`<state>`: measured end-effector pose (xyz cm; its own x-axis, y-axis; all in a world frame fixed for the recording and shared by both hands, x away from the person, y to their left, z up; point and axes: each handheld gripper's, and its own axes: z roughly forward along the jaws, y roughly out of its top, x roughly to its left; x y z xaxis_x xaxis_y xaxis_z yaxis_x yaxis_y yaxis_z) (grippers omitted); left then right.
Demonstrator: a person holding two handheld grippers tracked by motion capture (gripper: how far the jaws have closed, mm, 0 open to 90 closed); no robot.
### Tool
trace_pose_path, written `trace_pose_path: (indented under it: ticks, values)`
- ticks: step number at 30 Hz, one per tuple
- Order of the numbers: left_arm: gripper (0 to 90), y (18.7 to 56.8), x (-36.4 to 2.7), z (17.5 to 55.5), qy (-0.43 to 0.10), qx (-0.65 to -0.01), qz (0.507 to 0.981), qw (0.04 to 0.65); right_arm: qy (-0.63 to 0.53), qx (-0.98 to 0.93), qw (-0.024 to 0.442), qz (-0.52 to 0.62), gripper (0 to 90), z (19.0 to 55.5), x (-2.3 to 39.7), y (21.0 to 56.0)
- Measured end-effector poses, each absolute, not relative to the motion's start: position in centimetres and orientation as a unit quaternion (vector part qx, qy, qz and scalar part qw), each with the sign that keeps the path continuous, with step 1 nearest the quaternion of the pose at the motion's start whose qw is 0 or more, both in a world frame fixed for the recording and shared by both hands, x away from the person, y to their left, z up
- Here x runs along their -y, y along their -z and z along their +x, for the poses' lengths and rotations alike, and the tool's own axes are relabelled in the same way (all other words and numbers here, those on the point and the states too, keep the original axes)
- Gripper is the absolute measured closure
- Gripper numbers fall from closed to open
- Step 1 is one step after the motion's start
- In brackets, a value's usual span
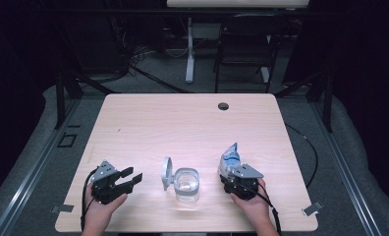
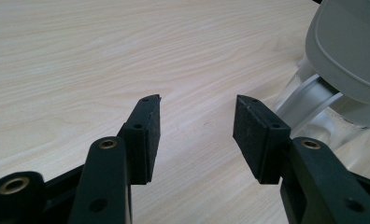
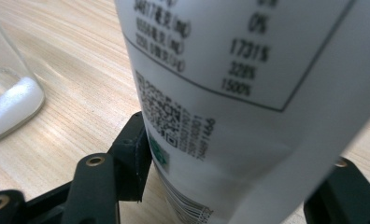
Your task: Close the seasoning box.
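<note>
A clear jar (image 1: 186,185) with white powder at its bottom stands near the table's front edge, its grey hinged lid (image 1: 167,173) flipped open to the left. My right gripper (image 1: 234,173) is shut on a white and blue pouch (image 1: 230,158), just right of the jar. In the right gripper view the pouch (image 3: 248,93) with its printed label sits between the jaws, and the jar (image 3: 8,98) is at the left. My left gripper (image 1: 131,177) stands open left of the jar, nothing between its fingers. In its own view the left gripper (image 2: 197,121) points past the lid (image 2: 346,46).
The wooden table (image 1: 182,128) has a dark cable hole (image 1: 223,105) near its far edge. A black chair (image 1: 246,46) and a white table leg (image 1: 189,49) stand beyond it. Cables trail from both grippers.
</note>
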<state>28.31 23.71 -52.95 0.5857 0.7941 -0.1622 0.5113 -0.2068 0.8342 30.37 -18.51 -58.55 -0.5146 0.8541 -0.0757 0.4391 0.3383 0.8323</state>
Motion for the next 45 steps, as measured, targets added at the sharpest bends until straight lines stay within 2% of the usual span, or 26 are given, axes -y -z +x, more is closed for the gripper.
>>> trace_pose_path:
  ticks: [37, 45]
  values:
    - [52.0, 52.9, -23.8, 28.3, -0.156, -0.432, 0.760, 0.461, -0.387, -0.779, 0.278, 0.407, 42.8, 29.6, 18.3, 57.9]
    - [52.0, 52.9, -23.8, 28.3, -0.156, -0.432, 0.760, 0.460, -0.382, -0.782, 0.308, 0.384, 42.8, 29.4, 18.0, 56.8]
